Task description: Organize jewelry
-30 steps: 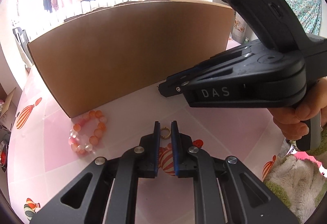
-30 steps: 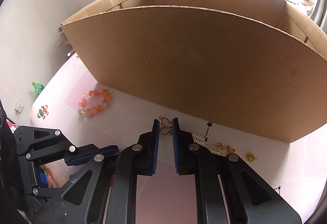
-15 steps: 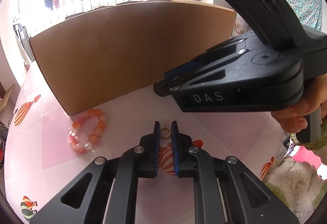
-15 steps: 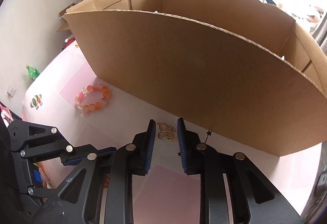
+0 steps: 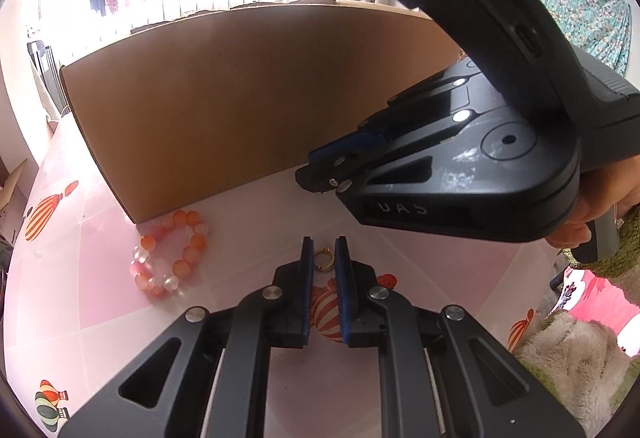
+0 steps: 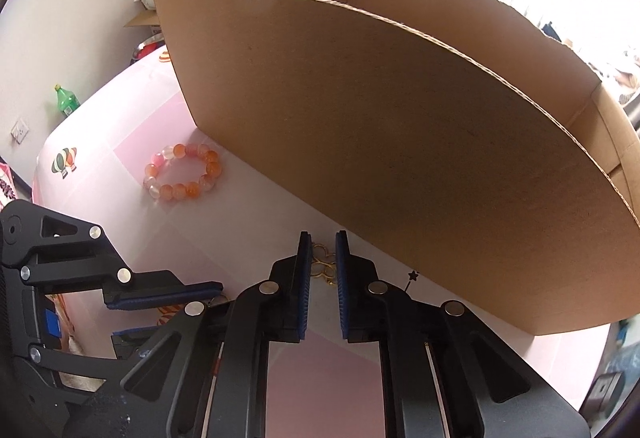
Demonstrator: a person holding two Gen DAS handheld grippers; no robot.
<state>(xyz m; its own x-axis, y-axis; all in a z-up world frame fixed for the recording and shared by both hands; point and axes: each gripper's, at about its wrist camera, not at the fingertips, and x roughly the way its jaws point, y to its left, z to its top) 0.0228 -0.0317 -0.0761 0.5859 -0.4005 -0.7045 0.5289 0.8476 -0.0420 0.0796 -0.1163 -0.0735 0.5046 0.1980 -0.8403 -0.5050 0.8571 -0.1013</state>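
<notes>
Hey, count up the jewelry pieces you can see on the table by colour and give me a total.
Orange and pink beaded bracelet: 1
Gold pieces: 2, a small ring and a looped piece
Black star piece, possibly jewelry: 1
Total: 4

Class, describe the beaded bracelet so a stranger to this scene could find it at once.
Start at the big cardboard box standing on the pink table. Just off the box's near left corner lies the bracelet, a closed loop flat on the table. Its chunky orange, pink and clear beads distinguish it from the small gold pieces nearby.
</notes>
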